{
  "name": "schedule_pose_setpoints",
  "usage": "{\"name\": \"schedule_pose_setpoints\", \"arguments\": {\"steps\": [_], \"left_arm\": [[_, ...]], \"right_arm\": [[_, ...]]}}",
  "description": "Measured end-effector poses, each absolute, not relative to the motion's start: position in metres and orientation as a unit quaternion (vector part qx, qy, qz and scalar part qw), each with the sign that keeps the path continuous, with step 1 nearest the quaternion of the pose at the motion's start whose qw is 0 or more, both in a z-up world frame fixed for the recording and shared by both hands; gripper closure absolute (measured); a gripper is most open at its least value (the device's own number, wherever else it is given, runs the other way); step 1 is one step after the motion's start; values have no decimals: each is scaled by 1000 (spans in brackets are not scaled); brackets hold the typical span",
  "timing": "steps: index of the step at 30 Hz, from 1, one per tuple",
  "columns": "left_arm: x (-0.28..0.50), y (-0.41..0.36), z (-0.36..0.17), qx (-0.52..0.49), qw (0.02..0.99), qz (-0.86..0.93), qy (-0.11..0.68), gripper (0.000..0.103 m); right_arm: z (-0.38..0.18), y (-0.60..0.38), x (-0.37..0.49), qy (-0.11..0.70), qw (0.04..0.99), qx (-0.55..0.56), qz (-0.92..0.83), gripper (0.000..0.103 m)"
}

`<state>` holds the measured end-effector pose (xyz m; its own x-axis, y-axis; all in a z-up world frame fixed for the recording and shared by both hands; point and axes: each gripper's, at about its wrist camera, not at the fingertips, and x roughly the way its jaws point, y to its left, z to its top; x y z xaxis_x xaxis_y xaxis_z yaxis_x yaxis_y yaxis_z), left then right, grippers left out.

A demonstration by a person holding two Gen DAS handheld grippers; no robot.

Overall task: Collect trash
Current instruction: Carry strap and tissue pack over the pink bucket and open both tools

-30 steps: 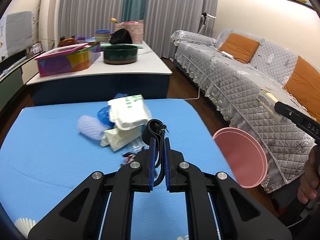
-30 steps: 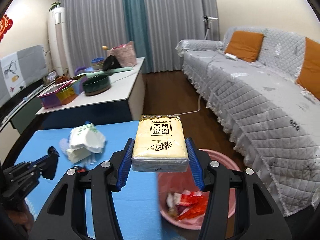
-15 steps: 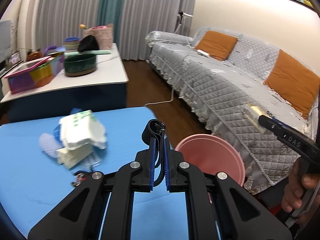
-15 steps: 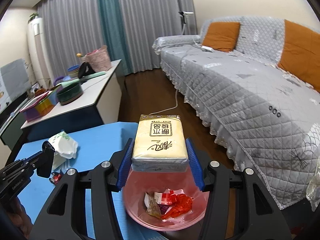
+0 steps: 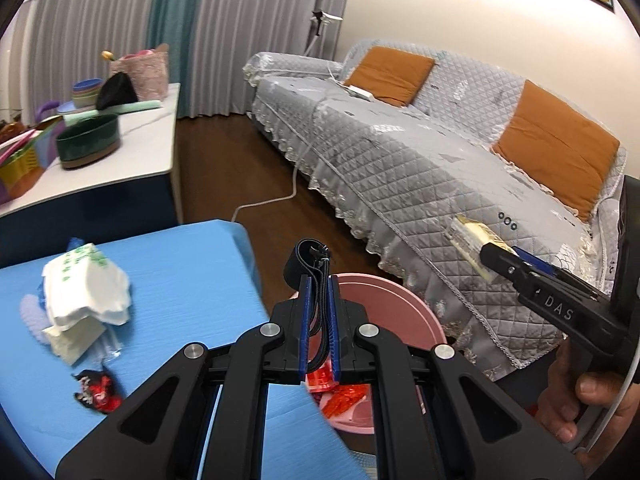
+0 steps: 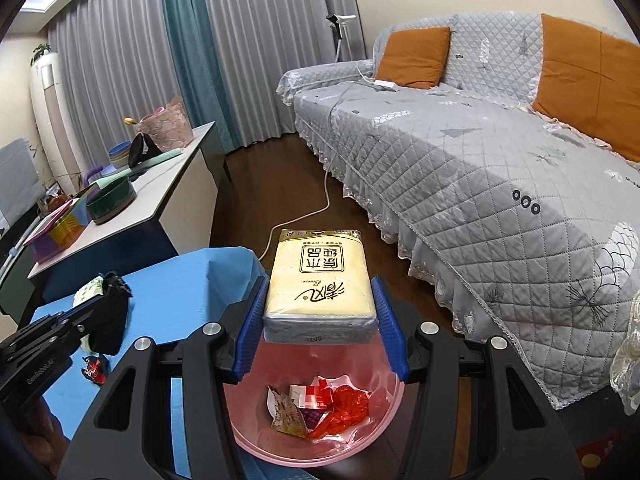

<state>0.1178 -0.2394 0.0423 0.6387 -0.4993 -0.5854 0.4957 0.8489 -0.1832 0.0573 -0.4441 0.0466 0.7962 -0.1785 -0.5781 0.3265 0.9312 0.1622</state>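
Right tongs [image 6: 320, 320] clenched on a yellow tissue pack [image 6: 320, 280], blue pads pressing both long sides, pack level with print facing up. It hangs directly above the pink bin [image 6: 312, 440], which sits on the floor at 6 o'clock in the right wrist view. Inside the bin: red wrappers [image 6: 344, 404] and a brown foil packet [image 6: 286, 412].

Left tongs [image 5: 318, 320] clenched on a black strap [image 5: 310, 256], folded into a loop that sticks up past the tips, the rest running down between the pads. In the left wrist view the bin [image 5: 400, 304] lies just behind the tips toward 3 o'clock, rim partly hidden by the tongs; the tongs sit over the near edge of the bin and the corner of the blue bench [image 5: 180, 272].

On the bench at 9 o'clock: a crumpled white-and-green wrapper [image 5: 86, 284] piled on other white packaging [image 5: 72, 336], with blue plastic [image 5: 30, 316] beside it. A small red-and-black wrapper [image 5: 96, 392] lies apart from the pile at 8 o'clock.

Right tongs with the pack [image 5: 472, 244] show at 3 o'clock in the left view, hand [image 5: 576, 408] on the grip.

Farther out: grey quilted sofa [image 6: 480, 168] with orange cushions [image 6: 416, 56] at 2 o'clock, white side table [image 6: 160, 196] with a green bowl [image 6: 110, 200] at 10 o'clock, white cable [image 6: 316, 208] on the floor.
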Motion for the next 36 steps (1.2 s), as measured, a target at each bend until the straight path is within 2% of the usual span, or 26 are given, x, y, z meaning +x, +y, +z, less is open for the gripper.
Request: {"name": "schedule_pose_setpoints", "arguments": {"steps": [15, 17, 18, 19, 36], "left_arm": [[137, -273, 28, 7, 880, -318, 354, 95], [141, -275, 26, 5, 877, -320, 360, 91], [142, -275, 26, 4, 877, -317, 360, 84], [143, -275, 27, 0, 877, -318, 360, 80], [129, -238, 48, -9, 889, -305, 341, 80]], "right_arm": [[38, -446, 71, 300, 936, 128, -130, 51], [37, -447, 73, 303, 935, 128, -133, 49], [36, -448, 74, 304, 934, 127, -138, 47], [36, -449, 74, 305, 933, 127, -140, 40], [38, -439, 76, 291, 936, 133, -147, 38]]}}
